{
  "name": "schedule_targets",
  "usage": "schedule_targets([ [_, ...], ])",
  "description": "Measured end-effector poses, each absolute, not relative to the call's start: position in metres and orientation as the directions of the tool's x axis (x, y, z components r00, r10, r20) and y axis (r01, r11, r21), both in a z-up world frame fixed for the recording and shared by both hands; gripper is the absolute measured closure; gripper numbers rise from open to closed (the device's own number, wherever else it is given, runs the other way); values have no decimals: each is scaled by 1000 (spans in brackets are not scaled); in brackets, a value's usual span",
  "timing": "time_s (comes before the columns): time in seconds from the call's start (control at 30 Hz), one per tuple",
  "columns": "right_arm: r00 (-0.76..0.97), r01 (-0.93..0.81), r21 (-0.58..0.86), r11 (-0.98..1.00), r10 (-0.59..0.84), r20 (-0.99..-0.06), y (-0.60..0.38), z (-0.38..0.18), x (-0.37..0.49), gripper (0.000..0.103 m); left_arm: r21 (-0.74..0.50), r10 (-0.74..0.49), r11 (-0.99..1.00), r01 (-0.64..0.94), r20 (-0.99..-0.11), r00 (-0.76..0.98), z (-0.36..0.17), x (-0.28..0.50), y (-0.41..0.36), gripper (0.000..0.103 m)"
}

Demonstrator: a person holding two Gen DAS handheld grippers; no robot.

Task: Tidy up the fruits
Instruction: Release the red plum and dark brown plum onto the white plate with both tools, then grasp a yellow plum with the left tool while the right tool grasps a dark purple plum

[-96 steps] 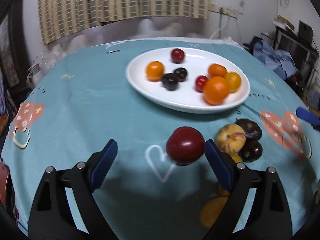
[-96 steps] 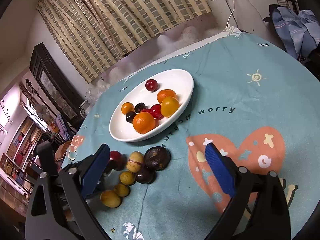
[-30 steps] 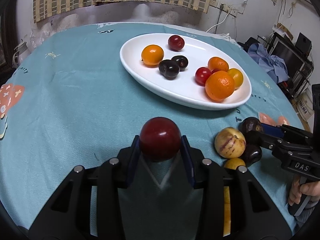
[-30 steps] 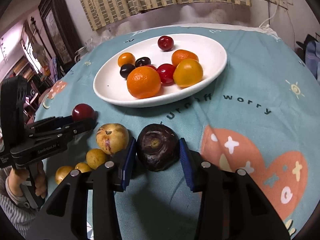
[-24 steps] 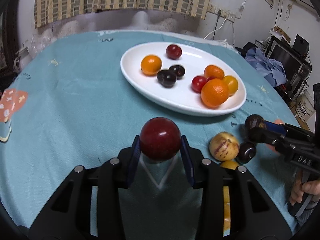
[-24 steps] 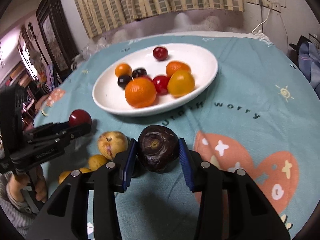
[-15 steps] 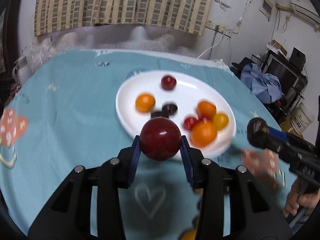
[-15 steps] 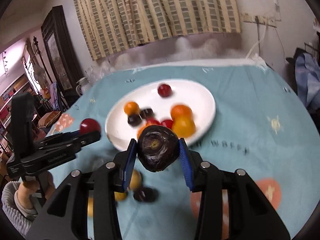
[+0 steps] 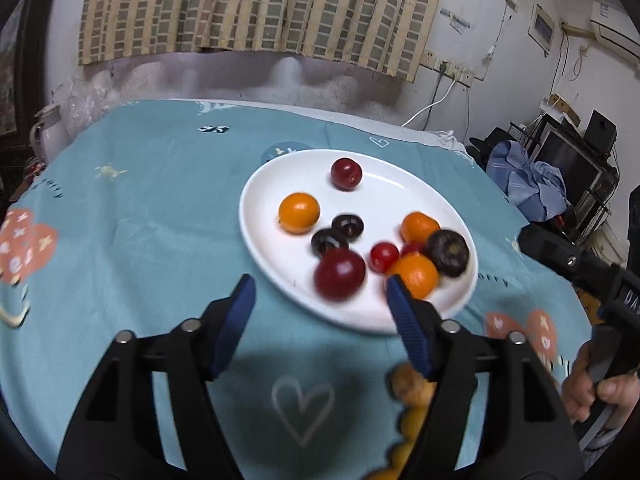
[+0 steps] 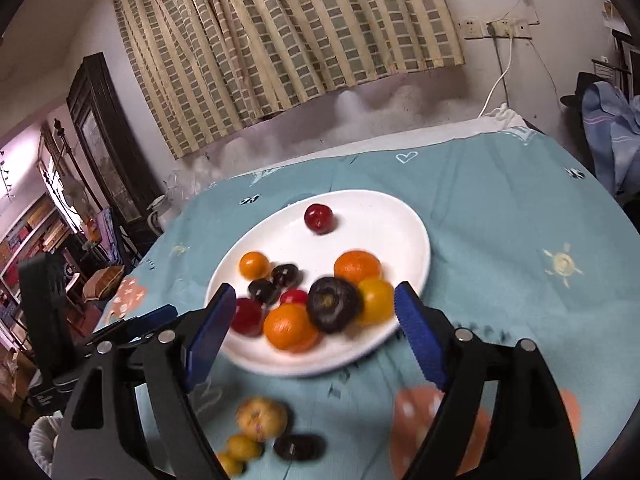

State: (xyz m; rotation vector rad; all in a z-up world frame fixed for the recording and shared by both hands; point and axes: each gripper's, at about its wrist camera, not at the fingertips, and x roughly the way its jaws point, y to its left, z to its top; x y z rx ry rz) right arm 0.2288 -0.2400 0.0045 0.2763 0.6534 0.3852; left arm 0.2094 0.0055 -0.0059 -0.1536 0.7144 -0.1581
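Left gripper (image 9: 318, 312): your blue-padded jaws have just been opening, now apart, nothing clamped.
Right gripper (image 10: 314, 332): yours too, jaws just opened wide, pads off the fruit.
Round dark-red plum (image 9: 339, 274): blurred, on the near part of the white oval plate (image 9: 280, 184).
Wrinkled dark-purple fruit (image 10: 333, 309): blurred, against the oranges at the plate's near right.
Loose yellow fruits (image 10: 261, 418): on the teal tablecloth (image 9: 132, 216), just in front of the plate.

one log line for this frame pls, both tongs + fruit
left tongs: open, jaws just opened, red plum released over white plate | right tongs: open, jaws just opened, dark passion fruit dropped on plate | loose fruit remains on tablecloth
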Motion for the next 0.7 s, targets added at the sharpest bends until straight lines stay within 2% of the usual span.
schedule_targets([
  [0.07,733,-248,371,895,424,-532,-247,0,208,12,-184,-197,978,102,-635,747,-8,188,2,28],
  [0.2,718,-230,380,896,420,-556,-257,-19,174,12,-100,-167,986,134,-642,748,-16,138,-15,25],
  [0.3,700,-226,397,890,432,-569,-259,-27,160,12,-42,-172,981,190,-647,743,-20,111,-31,17],
  [0.4,693,-235,411,881,448,-565,-259,-28,156,12,36,-152,970,240,-679,718,-32,99,-47,16],
  [0.53,676,-230,416,880,452,-582,-256,-31,162,12,45,-157,961,273,-725,671,-46,104,-54,17],
  [0.6,675,-231,406,884,446,-588,-255,-32,161,12,22,-175,959,283,-742,647,-51,107,-53,23],
  [0.67,675,-241,370,897,429,-601,-249,-33,161,12,-9,-195,957,291,-761,619,-56,110,-51,56],
  [0.7,672,-247,348,904,419,-611,-245,-35,161,12,-24,-208,955,296,-767,607,-58,112,-50,61],
])
